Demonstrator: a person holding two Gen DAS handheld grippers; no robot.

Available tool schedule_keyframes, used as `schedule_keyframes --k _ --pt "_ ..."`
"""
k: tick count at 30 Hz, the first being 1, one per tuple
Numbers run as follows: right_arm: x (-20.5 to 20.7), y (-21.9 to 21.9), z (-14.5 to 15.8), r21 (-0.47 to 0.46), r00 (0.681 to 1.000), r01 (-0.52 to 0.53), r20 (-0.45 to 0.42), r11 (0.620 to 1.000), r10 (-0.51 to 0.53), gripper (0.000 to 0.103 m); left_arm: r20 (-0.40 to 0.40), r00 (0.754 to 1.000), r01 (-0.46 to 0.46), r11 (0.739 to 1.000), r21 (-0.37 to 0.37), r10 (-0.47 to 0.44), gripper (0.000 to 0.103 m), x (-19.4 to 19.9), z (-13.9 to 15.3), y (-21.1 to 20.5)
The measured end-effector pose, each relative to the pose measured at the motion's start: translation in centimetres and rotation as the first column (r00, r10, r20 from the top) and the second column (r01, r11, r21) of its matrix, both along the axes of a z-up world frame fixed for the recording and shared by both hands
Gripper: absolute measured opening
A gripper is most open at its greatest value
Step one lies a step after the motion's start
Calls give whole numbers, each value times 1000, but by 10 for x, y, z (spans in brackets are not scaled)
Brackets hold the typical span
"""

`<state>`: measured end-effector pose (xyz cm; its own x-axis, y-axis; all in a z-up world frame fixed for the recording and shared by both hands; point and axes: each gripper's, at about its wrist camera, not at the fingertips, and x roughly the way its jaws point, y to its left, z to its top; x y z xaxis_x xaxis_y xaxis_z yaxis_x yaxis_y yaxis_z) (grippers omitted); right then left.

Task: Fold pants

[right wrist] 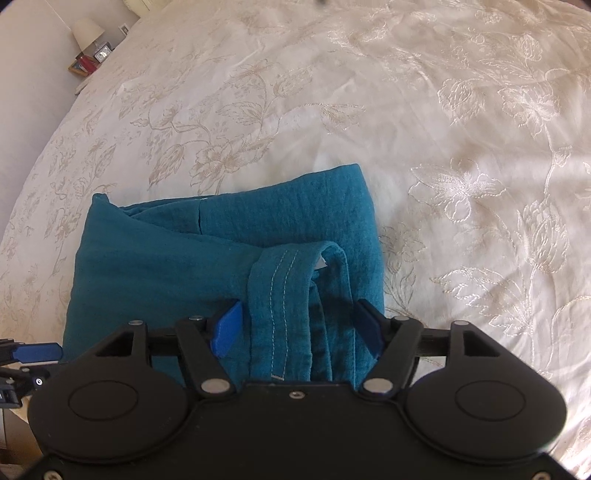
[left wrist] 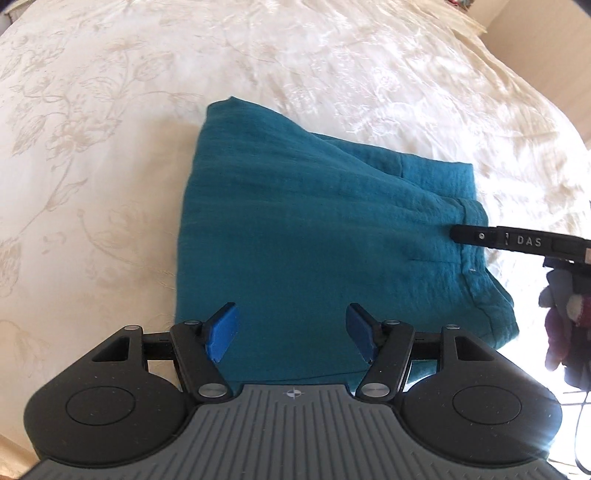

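Teal pants [left wrist: 295, 229] lie folded into a compact rectangle on a cream floral bedspread [left wrist: 110, 110]. My left gripper [left wrist: 291, 332] is open and empty, just above the near edge of the pants. My right gripper shows in the left wrist view as a black finger [left wrist: 498, 240] at the pants' right edge. In the right wrist view the right gripper [right wrist: 301, 328] is open, with a stitched hem band [right wrist: 284, 295] of the pants [right wrist: 166, 258] lying loose between its blue pads [right wrist: 227, 328]. The left gripper's blue fingertip [right wrist: 37, 350] shows at lower left.
The bedspread [right wrist: 443, 147] stretches wide around the pants. A bedside table with a lamp [right wrist: 86, 33] and small items stands at the far left. Dark clothing [left wrist: 565, 314] hangs at the right edge of the left wrist view.
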<state>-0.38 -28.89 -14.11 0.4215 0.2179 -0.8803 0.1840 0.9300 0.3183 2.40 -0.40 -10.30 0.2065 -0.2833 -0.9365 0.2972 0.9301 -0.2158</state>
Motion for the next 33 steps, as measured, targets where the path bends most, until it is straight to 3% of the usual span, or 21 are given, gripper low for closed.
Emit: schedule_keyframes --k 9,14,19,25,29,33 --pt "3 4 1 -64 1000 9 24 998 -8 70 -11 999 -50 998 28 50 62 11 1 22" --pt "-5 10 -9 -47 999 -10 -44 999 8 70 -10 998 -55 998 29 55 62 14 -1 25" --pt "-21 9 14 -53 998 28 58 998 -25 70 -1 997 -74 997 26 74 62 18 -2 32" --pt "3 0 19 -72 992 11 126 997 -2 72 6 997 -76 996 36 76 62 20 -1 38" --pt "23 -2 3 -34 994 -60 94 998 63 72 10 997 -78 996 38 78 62 20 1 40" --pt "25 -9 -15 63 997 -78 30 995 76 73 3 995 -97 994 41 97 62 18 1 45"
